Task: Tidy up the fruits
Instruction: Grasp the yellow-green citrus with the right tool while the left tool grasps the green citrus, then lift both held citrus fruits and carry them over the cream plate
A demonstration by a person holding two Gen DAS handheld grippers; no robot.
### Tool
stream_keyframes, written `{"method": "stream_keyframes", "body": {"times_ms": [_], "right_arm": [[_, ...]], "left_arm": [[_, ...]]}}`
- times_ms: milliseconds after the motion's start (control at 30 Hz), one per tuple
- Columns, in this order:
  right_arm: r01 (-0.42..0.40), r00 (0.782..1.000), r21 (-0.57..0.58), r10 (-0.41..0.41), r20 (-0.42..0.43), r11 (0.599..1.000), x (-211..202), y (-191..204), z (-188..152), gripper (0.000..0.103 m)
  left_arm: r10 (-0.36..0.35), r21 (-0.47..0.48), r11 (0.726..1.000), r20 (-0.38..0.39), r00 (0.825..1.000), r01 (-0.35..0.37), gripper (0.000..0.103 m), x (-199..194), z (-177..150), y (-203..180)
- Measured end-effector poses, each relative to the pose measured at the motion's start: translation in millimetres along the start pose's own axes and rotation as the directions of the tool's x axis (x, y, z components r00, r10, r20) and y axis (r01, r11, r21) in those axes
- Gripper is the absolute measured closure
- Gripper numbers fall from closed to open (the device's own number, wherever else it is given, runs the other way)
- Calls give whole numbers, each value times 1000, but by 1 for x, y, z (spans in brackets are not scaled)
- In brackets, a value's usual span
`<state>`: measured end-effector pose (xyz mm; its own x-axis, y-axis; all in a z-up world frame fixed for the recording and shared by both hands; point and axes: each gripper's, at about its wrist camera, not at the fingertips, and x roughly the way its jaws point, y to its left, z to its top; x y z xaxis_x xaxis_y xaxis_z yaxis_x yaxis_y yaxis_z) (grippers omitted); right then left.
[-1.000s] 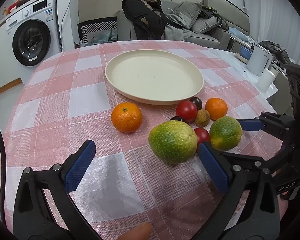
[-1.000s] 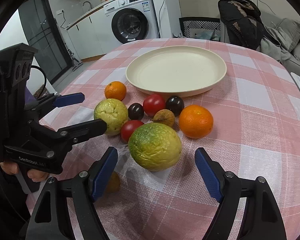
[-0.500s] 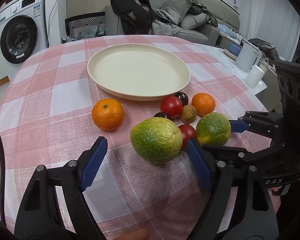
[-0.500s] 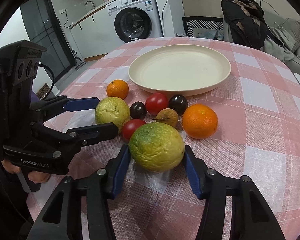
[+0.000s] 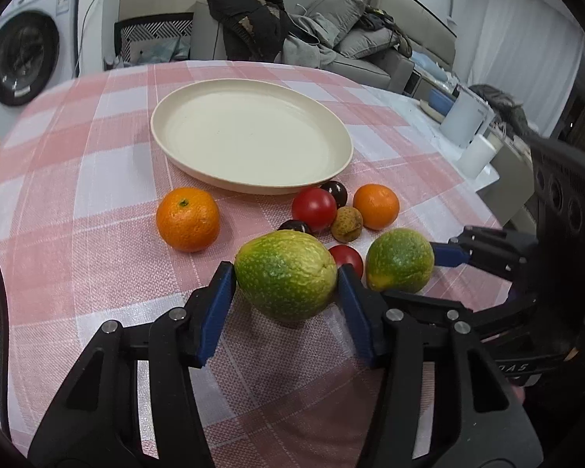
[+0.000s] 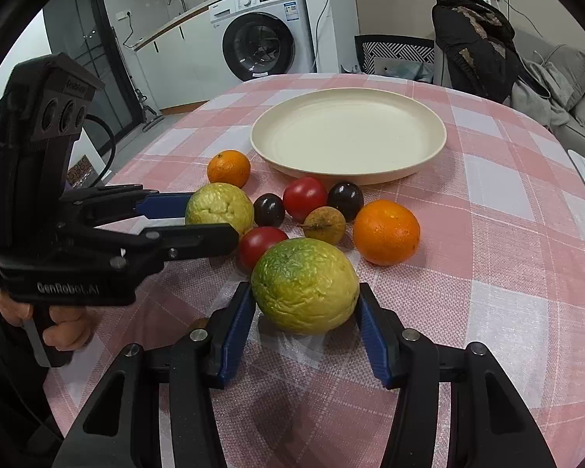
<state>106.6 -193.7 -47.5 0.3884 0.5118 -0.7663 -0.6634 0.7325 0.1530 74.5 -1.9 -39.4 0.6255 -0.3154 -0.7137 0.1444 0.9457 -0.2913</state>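
Two green-yellow citrus fruits lie on the pink checked tablecloth. The left citrus [image 5: 286,273] [image 6: 219,207] sits between the blue pads of my left gripper [image 5: 286,292] [image 6: 210,222]; the jaws are closing and both pads touch its sides. My right gripper [image 6: 304,294] [image 5: 401,275] is shut on the right citrus [image 6: 304,284] [image 5: 399,259]. Both fruits rest on the cloth. Behind them stands an empty cream plate [image 5: 347,152] [image 6: 442,136].
Between the citrus and the plate lie a mandarin [image 5: 187,224], an orange [image 6: 386,232], two red tomatoes [image 6: 305,198], two dark plums [image 6: 345,201] and a small brown fruit [image 6: 325,224]. White containers [image 5: 464,117] stand beyond the table's right edge. A hand [image 6: 62,323] holds the left gripper.
Both grippers' jaws have closed from wide open onto their citrus fruits, the right one first. The left gripper has tilted a little. The fruits have not moved.
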Motion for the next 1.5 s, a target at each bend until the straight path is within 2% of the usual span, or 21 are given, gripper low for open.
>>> {"method": "stream_keyframes", "body": {"times_ms": [333, 533, 667, 800, 1167, 1500], "right_arm": [[-8, 1000, 12, 8, 16, 1000, -5, 0, -4, 50], [10, 996, 12, -11, 86, 1000, -20, 1, 0, 50], [20, 989, 14, -22, 145, 1000, -33, -1, 6, 50], [29, 982, 38, -36, 186, 999, -42, -9, 17, 50], [45, 972, 61, -58, 229, 997, -49, -23, 42, 50], [41, 971, 42, -50, 233, 998, -46, -26, 61, 50]], "left_arm": [[19, 19, 1000, 57, 998, -20, 52, -14, -2, -5], [72, 37, 996, 115, 991, -77, 52, -29, -1, -12], [120, 62, 989, 169, 978, -132, 52, -42, 3, -16], [131, 59, 988, 202, 970, -146, 52, -54, 8, -17], [173, 42, 981, 234, 957, -188, 52, -61, 26, -16], [179, 42, 980, 230, 957, -194, 52, -46, 47, -19]]}}
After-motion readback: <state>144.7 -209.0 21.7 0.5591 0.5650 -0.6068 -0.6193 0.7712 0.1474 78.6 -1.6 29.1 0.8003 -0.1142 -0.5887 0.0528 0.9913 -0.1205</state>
